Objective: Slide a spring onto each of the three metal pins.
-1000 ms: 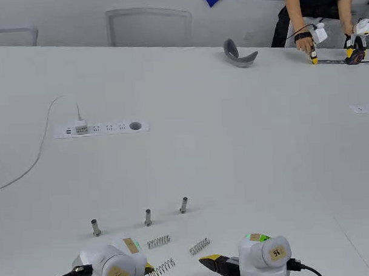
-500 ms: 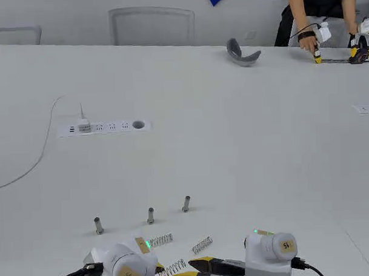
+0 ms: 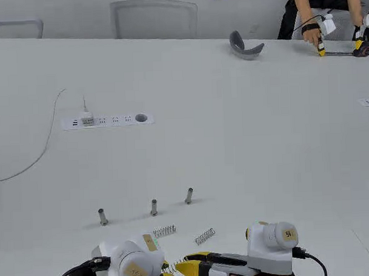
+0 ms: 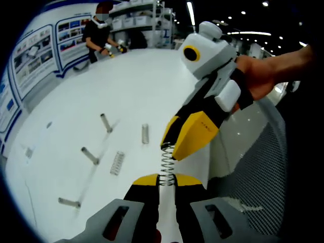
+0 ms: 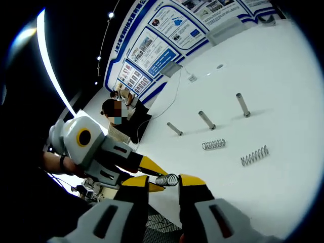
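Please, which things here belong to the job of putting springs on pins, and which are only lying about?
For the job:
- three metal pins
- two loose springs
- third spring, gripped by left tongs and right tongs

Lying about:
- power strip
- grey curved piece
- chair
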Motion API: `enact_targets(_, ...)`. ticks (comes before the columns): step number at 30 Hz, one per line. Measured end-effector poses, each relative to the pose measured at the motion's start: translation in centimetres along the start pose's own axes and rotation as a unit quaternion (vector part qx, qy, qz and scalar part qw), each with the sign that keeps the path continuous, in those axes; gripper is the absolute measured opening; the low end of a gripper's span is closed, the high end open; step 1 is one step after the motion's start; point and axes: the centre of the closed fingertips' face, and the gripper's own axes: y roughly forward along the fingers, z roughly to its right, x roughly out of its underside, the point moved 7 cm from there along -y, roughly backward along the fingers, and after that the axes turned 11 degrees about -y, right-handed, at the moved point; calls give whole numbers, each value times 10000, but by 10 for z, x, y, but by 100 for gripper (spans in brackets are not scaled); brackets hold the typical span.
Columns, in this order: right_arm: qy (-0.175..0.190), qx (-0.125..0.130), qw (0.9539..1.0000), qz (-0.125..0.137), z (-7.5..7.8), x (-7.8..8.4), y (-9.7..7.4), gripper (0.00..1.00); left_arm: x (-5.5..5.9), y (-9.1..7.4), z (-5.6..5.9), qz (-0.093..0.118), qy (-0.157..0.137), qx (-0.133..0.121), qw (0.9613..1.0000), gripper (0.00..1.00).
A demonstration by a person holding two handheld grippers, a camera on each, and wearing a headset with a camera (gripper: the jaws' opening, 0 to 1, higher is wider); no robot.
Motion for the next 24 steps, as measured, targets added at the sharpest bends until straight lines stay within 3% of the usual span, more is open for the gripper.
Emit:
enact_targets(14,-334,-233,9989,-246,-14,-9,10,21,3,-9,0,146,131,1,9998,10)
enact_targets(20,-564,-331,9962,-572,-19,-7,17,18,9,-15,1,210,153,19,9997,10)
enact_targets(24,-539,-365,9957,-652,-19,-5,20,18,11,-17,1,277,84,32,9996,10)
